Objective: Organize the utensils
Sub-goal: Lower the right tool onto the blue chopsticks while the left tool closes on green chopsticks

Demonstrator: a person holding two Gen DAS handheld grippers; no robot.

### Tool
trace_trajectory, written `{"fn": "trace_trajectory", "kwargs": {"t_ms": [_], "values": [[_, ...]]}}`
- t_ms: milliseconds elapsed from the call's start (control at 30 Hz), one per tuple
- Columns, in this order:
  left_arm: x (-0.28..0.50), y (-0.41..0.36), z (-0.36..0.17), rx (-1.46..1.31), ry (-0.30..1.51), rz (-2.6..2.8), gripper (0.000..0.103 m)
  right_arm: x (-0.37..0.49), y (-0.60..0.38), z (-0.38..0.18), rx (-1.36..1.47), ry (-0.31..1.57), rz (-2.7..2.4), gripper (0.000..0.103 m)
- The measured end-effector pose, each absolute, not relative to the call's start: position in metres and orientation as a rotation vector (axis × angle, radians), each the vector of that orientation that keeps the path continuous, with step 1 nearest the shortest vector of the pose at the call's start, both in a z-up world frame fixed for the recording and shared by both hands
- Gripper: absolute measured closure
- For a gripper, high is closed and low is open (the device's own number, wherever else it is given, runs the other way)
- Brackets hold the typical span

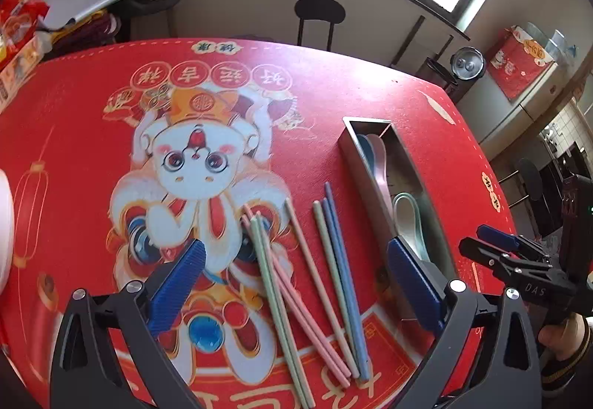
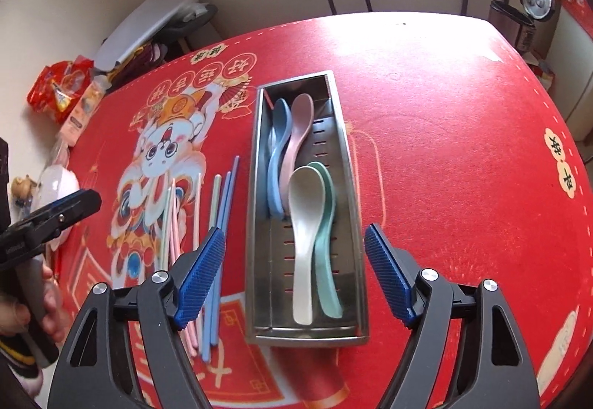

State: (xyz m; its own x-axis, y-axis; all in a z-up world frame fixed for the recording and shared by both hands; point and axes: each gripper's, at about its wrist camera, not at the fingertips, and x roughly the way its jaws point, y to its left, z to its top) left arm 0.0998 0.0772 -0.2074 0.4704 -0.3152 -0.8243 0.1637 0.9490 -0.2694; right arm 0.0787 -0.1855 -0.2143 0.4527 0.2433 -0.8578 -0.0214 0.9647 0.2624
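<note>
"DAS" on right gripper; tablecloth characters, possibly 好运.

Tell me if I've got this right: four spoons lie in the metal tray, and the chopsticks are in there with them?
Not quite. The four spoons do lie in the metal tray, but the chopsticks lie loose on the red tablecloth beside it, as the right wrist view shows.

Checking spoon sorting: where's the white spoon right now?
In the right wrist view, the white spoon lies inside the metal tray, near end, beside the green spoon, bowl toward the pink spoon and blue spoon.
</note>
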Motion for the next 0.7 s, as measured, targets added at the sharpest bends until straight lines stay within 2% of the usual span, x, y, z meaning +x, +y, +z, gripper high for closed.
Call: {"fn": "trace_trajectory", "kwargs": {"t_ms": [333, 367, 500, 700], "values": [[0.046, 0.100, -0.264, -0.228, 1.127, -0.248, 0.007, 0.078, -0.142, -0.219, 0.164, 1.125, 0.292, 0.027], [0.043, 0.099, -0.268, -0.231, 1.130, -0.252, 0.010, 0.077, -0.140, -0.219, 0.158, 1.125, 0.298, 0.027], [0.040, 0.094, -0.282, -0.230, 1.156, -0.261, 0.038, 0.074, -0.132, -0.218, 0.137, 1.128, 0.319, 0.027], [0.048, 0.087, -0.292, -0.246, 1.175, -0.281, 0.070, 0.073, -0.131, -0.220, 0.135, 1.134, 0.336, 0.028]]}}
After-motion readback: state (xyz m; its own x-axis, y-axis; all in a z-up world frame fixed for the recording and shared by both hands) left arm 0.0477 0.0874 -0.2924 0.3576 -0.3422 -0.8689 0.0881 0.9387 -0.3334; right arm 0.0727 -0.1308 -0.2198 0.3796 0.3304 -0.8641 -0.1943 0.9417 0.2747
